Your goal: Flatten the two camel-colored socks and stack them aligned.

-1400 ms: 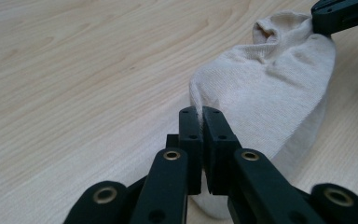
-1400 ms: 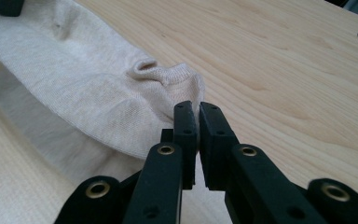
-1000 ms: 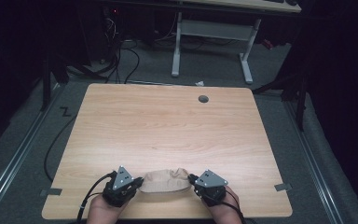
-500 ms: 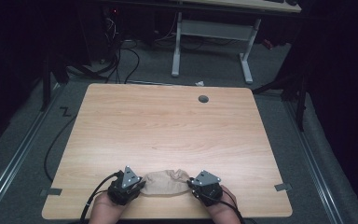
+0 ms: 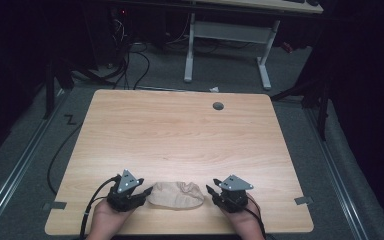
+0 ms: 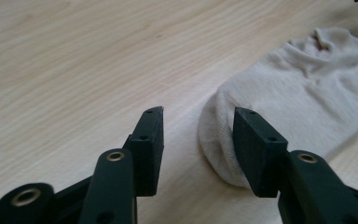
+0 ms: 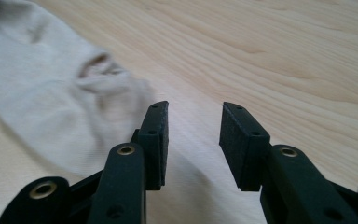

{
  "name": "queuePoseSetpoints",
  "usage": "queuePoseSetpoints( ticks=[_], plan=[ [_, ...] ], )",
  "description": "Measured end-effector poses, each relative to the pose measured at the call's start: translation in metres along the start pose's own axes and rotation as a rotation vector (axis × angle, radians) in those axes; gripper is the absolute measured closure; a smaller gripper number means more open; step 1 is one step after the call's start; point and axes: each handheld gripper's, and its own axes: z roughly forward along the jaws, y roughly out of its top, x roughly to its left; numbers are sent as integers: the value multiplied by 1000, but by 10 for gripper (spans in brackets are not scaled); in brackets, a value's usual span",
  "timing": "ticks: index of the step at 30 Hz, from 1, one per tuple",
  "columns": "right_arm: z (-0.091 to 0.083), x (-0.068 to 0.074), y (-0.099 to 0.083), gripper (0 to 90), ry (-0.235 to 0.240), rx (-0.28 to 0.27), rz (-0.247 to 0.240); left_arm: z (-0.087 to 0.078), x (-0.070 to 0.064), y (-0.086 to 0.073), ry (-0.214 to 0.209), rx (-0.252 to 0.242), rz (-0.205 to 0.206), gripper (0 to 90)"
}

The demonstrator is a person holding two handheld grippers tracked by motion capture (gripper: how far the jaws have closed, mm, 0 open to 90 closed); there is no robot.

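Observation:
A beige ankle sock [image 5: 176,194] lies flat near the front edge of the wooden table [image 5: 180,135], between my two grippers. My left gripper [image 5: 147,191] is open at the sock's left end. In the left gripper view the sock's rounded toe [image 6: 289,98] lies just by the right jaw, nothing clamped between the jaws [image 6: 198,135]. My right gripper [image 5: 210,190] is open just off the sock's right end. In the right gripper view the sock's cuff opening [image 7: 60,79] lies to the left of the jaws, and bare wood shows between them [image 7: 193,135].
A round cable hole [image 5: 218,106] sits near the table's far edge. Behind the table a white desk frame [image 5: 227,40] and cables [image 5: 130,55] stand on the grey floor. Tape marks [image 5: 304,201] lie at the table's front corners.
Both grippers have drawn back from the sock and opened. The sock, bunched between them before, now lies flatter and longer on the table.

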Motion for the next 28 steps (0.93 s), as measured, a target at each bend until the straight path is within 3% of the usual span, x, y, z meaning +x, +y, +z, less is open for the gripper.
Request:
queuePoseSetpoints(
  ticks=[4, 6, 9, 12, 16, 20, 23, 28],
  plan=[
    [-2, -19, -3, 605, -46, -21, 51, -3, 20, -1, 16, -35, -50, 502],
    [-4, -28, -5, 603, -70, -25, 75, -6, 28, -2, 1, -50, -90, 493],
    [-5, -36, -8, 604, -92, -28, 96, -9, 32, -2, -2, -60, -101, 488],
    [-7, -37, -8, 599, -112, -30, 93, -13, 34, -1, 32, -72, -72, 475],
    [-8, -43, -8, 595, -142, -28, 79, -14, 54, -5, 107, -50, -65, 467],
    [-7, -55, -12, 589, -162, -13, 111, -12, 81, -15, 184, -21, -135, 453],
    [-7, -63, -14, 584, -177, -7, 130, -13, 91, -19, 207, -14, -160, 447],
    [-4, -67, -12, 584, -184, -5, 137, -18, 92, -23, 220, -10, -155, 444]
  ],
)
